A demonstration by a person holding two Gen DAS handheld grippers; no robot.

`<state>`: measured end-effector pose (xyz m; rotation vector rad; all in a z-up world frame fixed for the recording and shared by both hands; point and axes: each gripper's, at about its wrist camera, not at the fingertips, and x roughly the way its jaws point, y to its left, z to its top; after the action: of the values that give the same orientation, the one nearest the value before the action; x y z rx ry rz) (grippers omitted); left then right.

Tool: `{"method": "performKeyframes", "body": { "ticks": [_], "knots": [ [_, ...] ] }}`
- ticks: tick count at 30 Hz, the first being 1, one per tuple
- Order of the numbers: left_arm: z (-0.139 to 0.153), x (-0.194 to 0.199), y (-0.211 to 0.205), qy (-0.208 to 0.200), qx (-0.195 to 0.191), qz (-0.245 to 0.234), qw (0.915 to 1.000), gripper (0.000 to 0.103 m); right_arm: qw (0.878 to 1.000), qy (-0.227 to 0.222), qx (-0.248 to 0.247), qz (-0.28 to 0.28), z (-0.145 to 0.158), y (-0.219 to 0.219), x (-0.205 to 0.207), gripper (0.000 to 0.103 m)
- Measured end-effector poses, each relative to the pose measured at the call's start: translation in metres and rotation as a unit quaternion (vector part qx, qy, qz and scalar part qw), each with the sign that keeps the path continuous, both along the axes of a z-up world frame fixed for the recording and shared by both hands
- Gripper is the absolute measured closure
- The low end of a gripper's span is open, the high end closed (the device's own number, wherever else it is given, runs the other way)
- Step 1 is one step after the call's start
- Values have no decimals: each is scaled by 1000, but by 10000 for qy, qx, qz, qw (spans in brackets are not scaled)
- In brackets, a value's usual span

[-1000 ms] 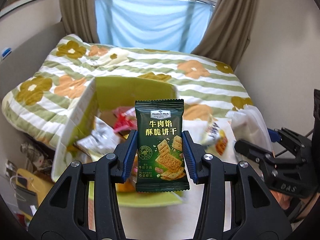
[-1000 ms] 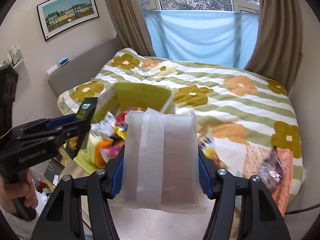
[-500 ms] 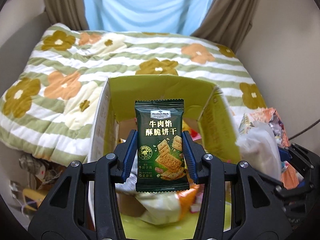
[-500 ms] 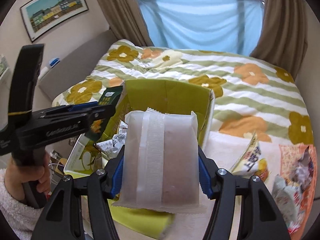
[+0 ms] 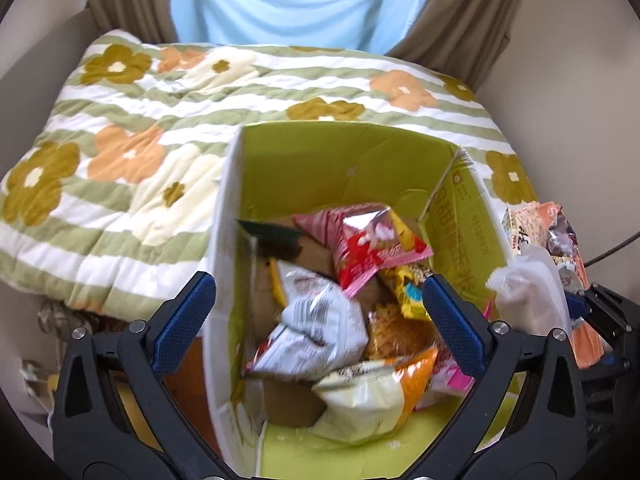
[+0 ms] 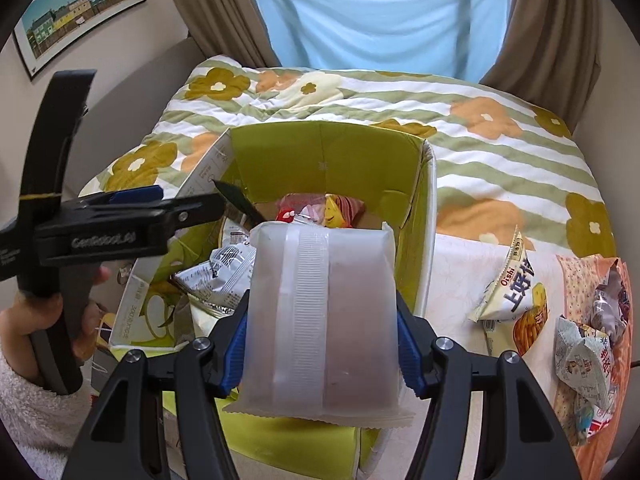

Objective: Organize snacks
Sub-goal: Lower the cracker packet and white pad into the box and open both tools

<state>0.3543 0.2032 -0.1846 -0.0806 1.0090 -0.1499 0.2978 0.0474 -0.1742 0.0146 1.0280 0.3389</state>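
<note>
A green cardboard box (image 5: 344,160) holds several snack packets. My left gripper (image 5: 316,312) is open and empty above the box; its left finger hangs outside the box's left wall. A dark green cracker packet (image 5: 268,230) lies in the box at the back left; it also shows in the right wrist view (image 6: 236,200). My right gripper (image 6: 322,348) is shut on a frosted white packet (image 6: 322,312) and holds it over the box's near right part. That white packet (image 5: 532,292) shows at the right in the left wrist view.
The box (image 6: 332,152) sits against a flowered quilt (image 6: 500,152) on a bed. Loose snack packets, one yellow-white (image 6: 512,288), lie right of the box. A person's hand (image 6: 36,312) holds the left gripper's handle. Curtains and a wall stand behind.
My left gripper has opened and let go of the dark green cracker packet, which now lies in the box. Both grippers moved closer over the box.
</note>
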Motion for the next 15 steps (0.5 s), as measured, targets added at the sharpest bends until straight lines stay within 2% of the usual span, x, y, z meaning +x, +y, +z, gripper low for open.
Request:
{"method": "performKeyframes", "body": {
  "ticks": [4, 8, 10, 11, 12, 15],
  "knots": [
    [7, -19, 8, -64, -154, 195, 9997, 0, 9998, 108, 81, 120, -5, 4, 1, 45],
    [9, -27, 14, -94, -107, 318, 9994, 1, 9993, 200, 46, 298, -9, 14, 0, 44],
    [9, -30, 14, -102, -88, 332, 9994, 1, 9988, 237, 120, 402, -11, 16, -2, 29],
    [9, -31, 14, -111, -94, 321, 9994, 1, 9986, 225, 236, 415, -10, 14, -2, 10],
    [9, -33, 13, -133, -86, 312, 9994, 1, 9983, 185, 381, 396, -10, 10, -4, 0],
    [4, -37, 10, -70, -7, 304, 9995, 1, 9988, 91, 346, 330, -13, 4, -8, 0]
  ]
}}
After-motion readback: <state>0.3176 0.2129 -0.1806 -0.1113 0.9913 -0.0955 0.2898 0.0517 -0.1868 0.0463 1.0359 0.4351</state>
